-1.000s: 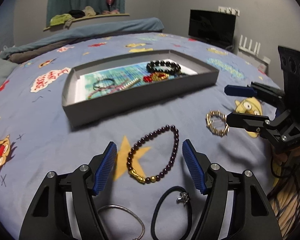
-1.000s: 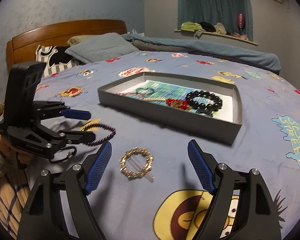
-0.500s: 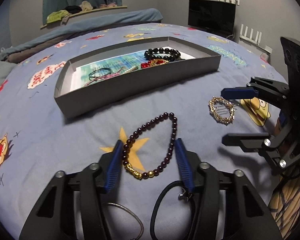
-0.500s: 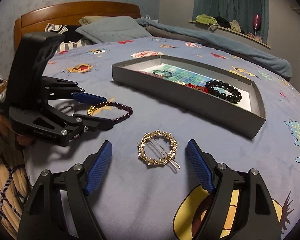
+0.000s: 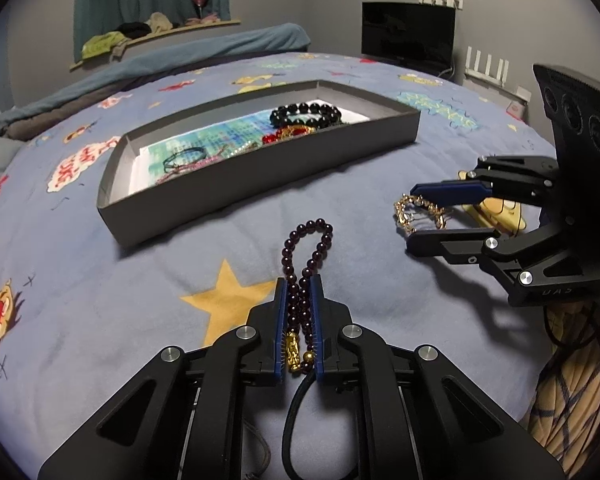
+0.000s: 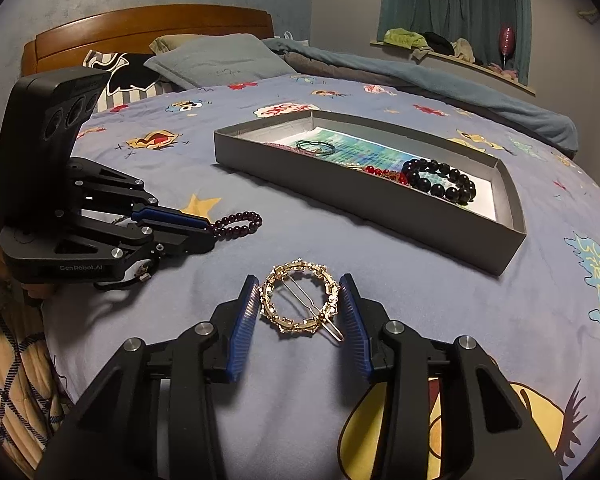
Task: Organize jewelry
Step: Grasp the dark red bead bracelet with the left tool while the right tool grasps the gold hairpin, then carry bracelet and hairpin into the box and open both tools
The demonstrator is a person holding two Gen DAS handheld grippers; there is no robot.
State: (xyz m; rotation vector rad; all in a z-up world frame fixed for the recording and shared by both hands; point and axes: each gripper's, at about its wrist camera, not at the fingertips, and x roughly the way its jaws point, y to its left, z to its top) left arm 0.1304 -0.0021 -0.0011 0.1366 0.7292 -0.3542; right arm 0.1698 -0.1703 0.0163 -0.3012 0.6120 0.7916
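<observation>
- Several bracelets are already laid in the grey tray (image 5: 260, 168).
- The purple bead bracelet (image 5: 306, 264) is pinched by the left hand-held gripper (image 5: 299, 312).
- The gold hair clip (image 6: 299, 302) is framed, ungrasped, by the half-open right hand-held gripper (image 6: 299, 312).

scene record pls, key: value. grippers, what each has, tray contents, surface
surface: bed with blue cartoon-print sheet
left gripper: shut on dark red bead bracelet, squeezed into a narrow loop
right gripper: open, fingers flanking gold round hair clip, clip flat on the sheet
tray: grey box, beyond both grippers
tray contents: black bead bracelet, red beads, green cord bracelet
loose item: black cord under left gripper
</observation>
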